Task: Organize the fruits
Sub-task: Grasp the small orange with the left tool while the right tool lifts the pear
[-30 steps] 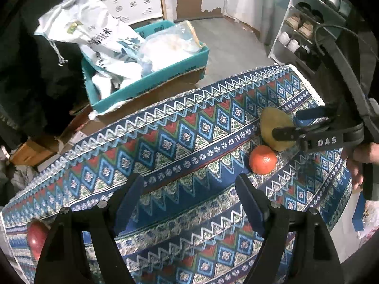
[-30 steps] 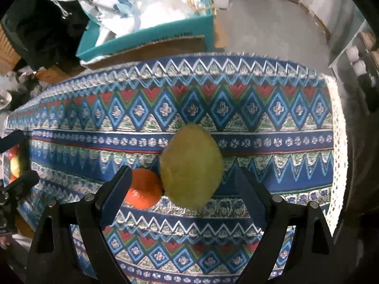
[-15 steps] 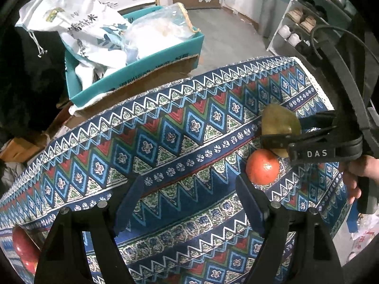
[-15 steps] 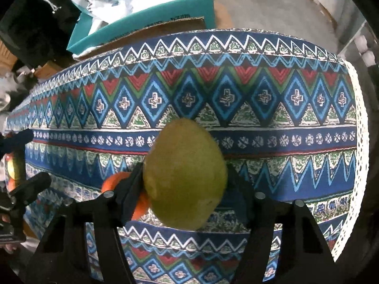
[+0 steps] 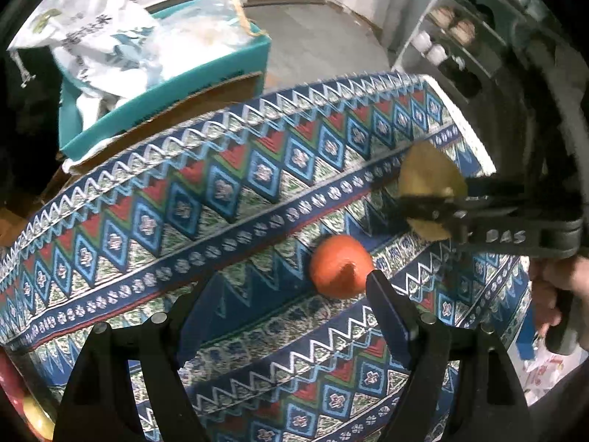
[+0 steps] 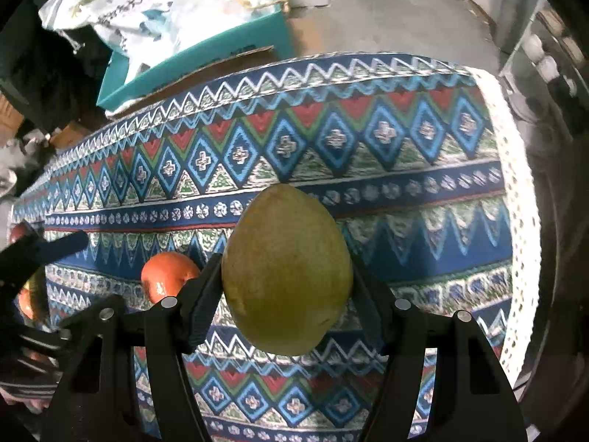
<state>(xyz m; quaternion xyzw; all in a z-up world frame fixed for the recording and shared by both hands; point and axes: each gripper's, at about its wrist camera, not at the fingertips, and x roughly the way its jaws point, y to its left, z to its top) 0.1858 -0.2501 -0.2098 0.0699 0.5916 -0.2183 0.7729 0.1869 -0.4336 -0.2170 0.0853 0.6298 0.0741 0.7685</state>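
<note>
Patterned tablecloth, right gripper lettered "DAS" clamping pear, orange beside

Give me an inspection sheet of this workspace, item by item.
Surface: patterned tablecloth covers the table.
Job's things: green pear in the right gripper; orange on the cloth; red apple at the left edge.
Clutter: nothing seen on the cloth.
Grippers: left gripper open, empty, near the orange.
Cables: nothing seen.
Surroundings: teal box with bags, shoe rack.
</note>
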